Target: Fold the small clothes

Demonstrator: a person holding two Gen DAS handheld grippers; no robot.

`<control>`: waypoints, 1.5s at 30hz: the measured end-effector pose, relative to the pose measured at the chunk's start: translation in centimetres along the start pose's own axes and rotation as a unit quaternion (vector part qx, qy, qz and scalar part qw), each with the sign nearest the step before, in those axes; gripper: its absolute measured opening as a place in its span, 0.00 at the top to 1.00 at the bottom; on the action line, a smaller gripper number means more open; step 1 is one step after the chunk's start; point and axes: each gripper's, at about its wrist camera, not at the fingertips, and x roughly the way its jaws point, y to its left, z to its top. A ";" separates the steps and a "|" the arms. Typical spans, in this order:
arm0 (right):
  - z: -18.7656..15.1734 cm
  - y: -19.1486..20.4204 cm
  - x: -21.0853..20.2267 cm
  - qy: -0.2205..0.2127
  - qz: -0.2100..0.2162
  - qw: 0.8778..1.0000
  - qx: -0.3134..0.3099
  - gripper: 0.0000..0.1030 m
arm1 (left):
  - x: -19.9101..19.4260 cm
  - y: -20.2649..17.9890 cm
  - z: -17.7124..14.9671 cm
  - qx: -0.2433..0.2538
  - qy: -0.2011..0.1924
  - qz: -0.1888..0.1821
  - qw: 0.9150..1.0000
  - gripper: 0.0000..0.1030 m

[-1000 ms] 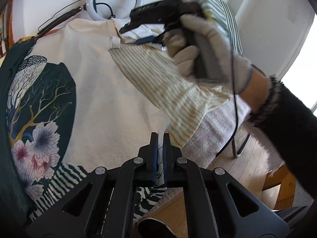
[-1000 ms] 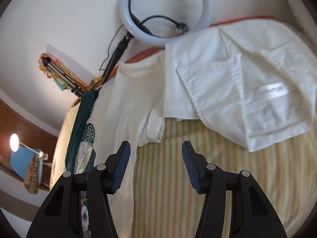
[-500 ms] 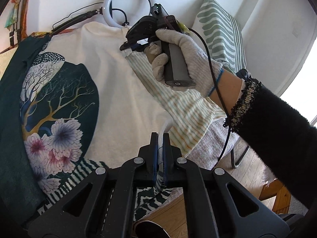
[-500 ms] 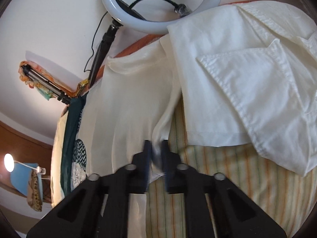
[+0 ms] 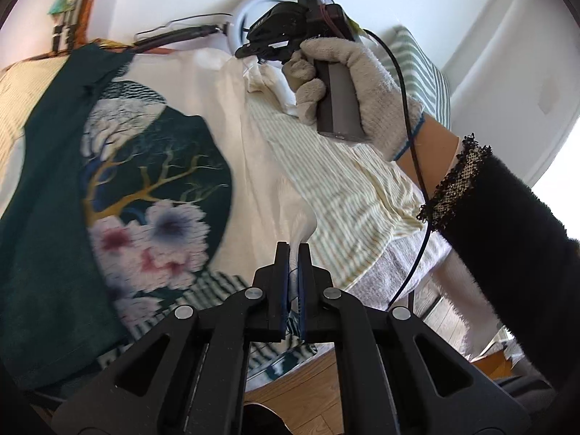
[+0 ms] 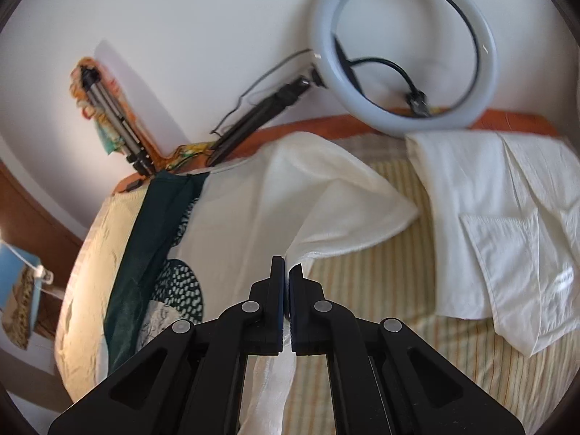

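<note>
Cream garment [image 6: 261, 217] edge pinched by both closed claws: left claw [image 5: 293, 253], right claw [image 6: 286, 272].

Cream cloth [image 5: 253, 166] — matt, soft weave.

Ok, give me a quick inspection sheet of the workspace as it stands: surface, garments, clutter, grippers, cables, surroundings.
Surface: bed with striped cover.
Job's things: cream garment with tree-and-flower print, one edge raised between both grippers; white shirt lying apart, loosely folded.
Clutter: ring light at the wall; folded tripod in the corner.
Grippers: left gripper shut on the cream garment; right gripper shut on it too.
Cables: black cable along the right wrist.
Surroundings: striped cushion, wood floor.
</note>
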 end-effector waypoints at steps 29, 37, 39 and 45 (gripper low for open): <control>-1.8 19.3 12.3 0.086 -0.041 0.973 -0.208 0.99 | -6.6 9.5 -3.7 -0.072 -0.019 0.092 0.993 0.98; -1.6 18.9 11.6 0.114 0.002 0.975 -0.190 0.85 | -8.7 8.2 -3.5 -0.050 -0.023 0.110 0.992 0.50; -1.3 18.1 9.9 0.117 0.055 0.977 -0.172 0.77 | -9.9 7.9 -3.3 -0.037 -0.035 0.120 0.991 0.50; 0.8 11.1 4.5 0.046 0.076 0.993 -0.080 0.50 | -11.7 8.9 -1.8 -0.040 -0.044 0.137 0.989 0.49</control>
